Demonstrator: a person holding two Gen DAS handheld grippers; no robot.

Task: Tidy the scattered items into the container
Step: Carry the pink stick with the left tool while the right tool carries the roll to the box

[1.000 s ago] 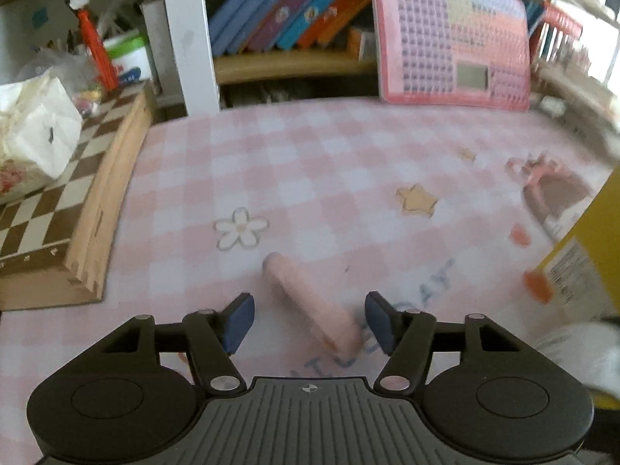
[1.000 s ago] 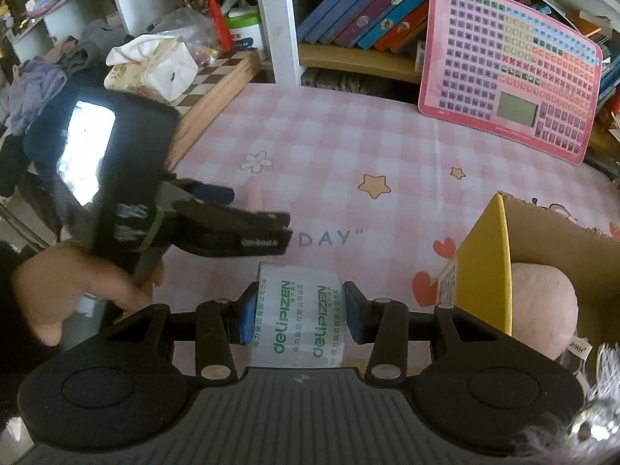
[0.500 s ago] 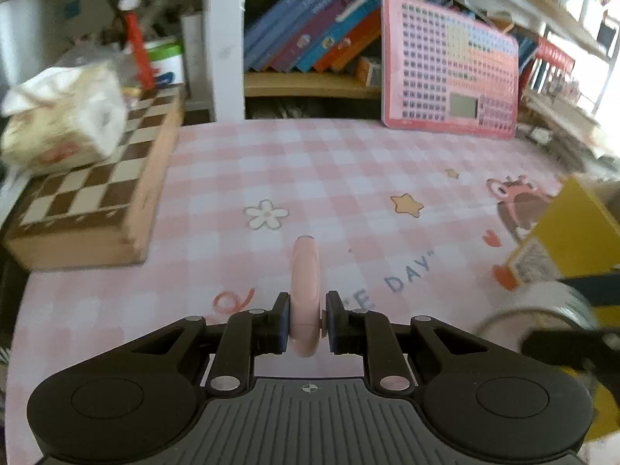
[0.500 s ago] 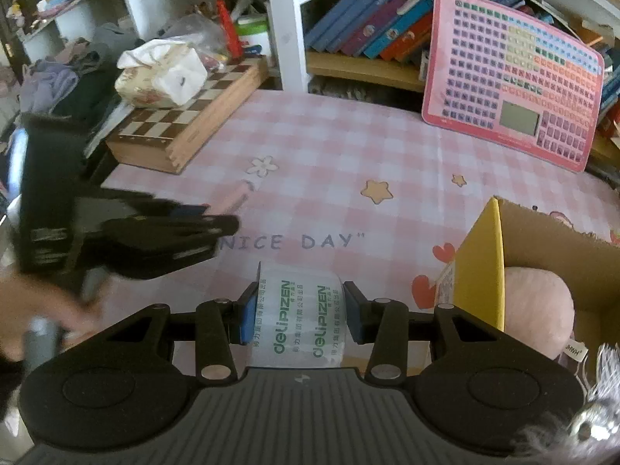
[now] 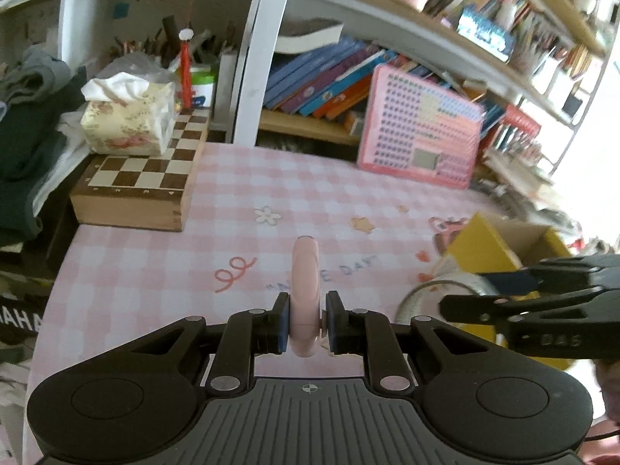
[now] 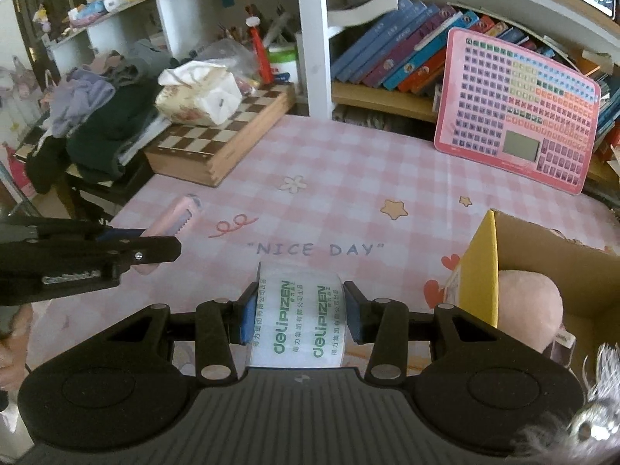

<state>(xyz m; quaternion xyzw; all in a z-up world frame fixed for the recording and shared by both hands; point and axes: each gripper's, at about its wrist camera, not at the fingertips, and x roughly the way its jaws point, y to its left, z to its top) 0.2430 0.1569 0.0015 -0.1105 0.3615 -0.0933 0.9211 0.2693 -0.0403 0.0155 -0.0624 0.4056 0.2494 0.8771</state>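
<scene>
Grippers both loaded for box [image 6: 480, 271] drop: left gripper [image 5: 306, 323] clamps pink tube [image 5: 305, 290], right gripper [image 6: 297, 319] clamps tape roll [image 6: 296, 317], lifted off cloth.

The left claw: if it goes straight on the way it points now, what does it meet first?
Probably the pink checked tablecloth, past the tip of the pink utility knife that the left claw holds. Nothing else seems to lie in that line; depth is unclear.

cardboard box [image 6: 550, 240] cut off by the frame's right edge.
</scene>
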